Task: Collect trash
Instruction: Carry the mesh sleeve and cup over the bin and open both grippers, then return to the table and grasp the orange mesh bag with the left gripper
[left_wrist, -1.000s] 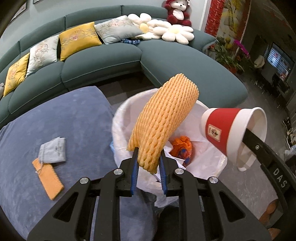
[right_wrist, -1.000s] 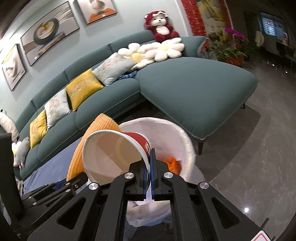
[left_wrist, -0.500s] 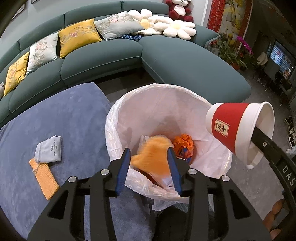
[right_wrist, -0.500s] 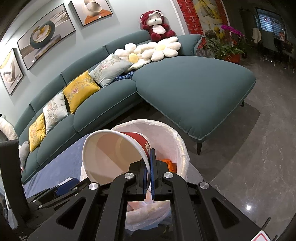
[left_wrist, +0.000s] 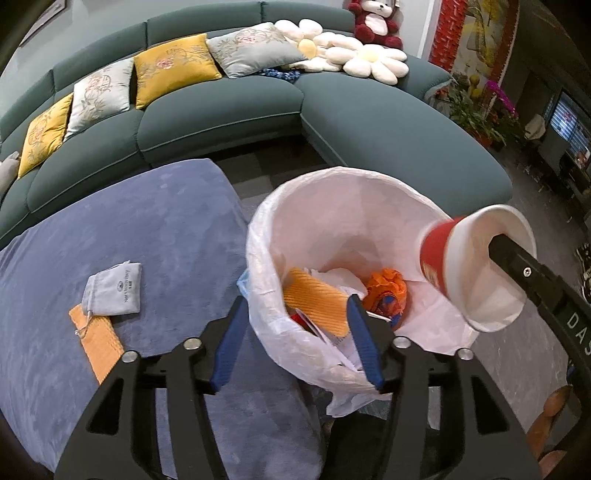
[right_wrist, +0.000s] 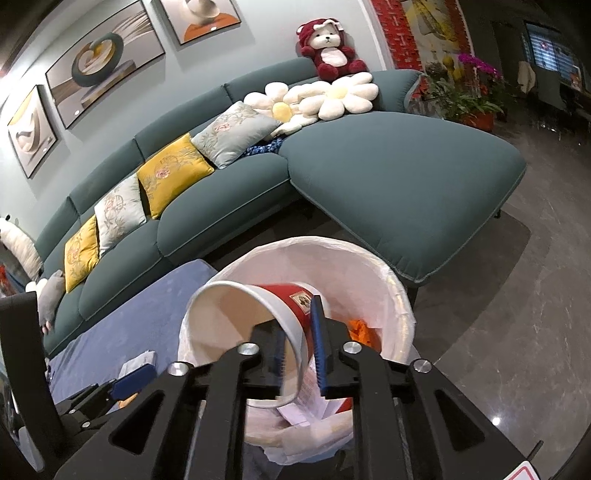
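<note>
Since a second ago the orange foam sleeve (left_wrist: 317, 306) has left the left claw (left_wrist: 295, 345) and now lies inside the white-lined trash bin (left_wrist: 280, 206), beside a crumpled orange wrapper (left_wrist: 386, 290) and some white paper. That claw's jaws have just been opening and now stand wide over the near rim of the bin, with nothing pressed between the blue pads; the sleeve only shows through the gap, down in the bin.

On the other side, the right claw (right_wrist: 299, 345) has just been opening too. Its jaws stand narrow, one pad inside the red-and-white paper cup (right_wrist: 258, 317) and one outside its wall, with a visible gap, so the cup looks loosened and blurred. It hangs tilted over the bin, mouth toward the camera in the right wrist view.

Left of the bin, a grey pouch (left_wrist: 114, 290) and an orange cloth (left_wrist: 98, 345) lie touching on the blue ottoman (left_wrist: 147, 229). Behind stands a teal sofa (left_wrist: 221, 114).
</note>
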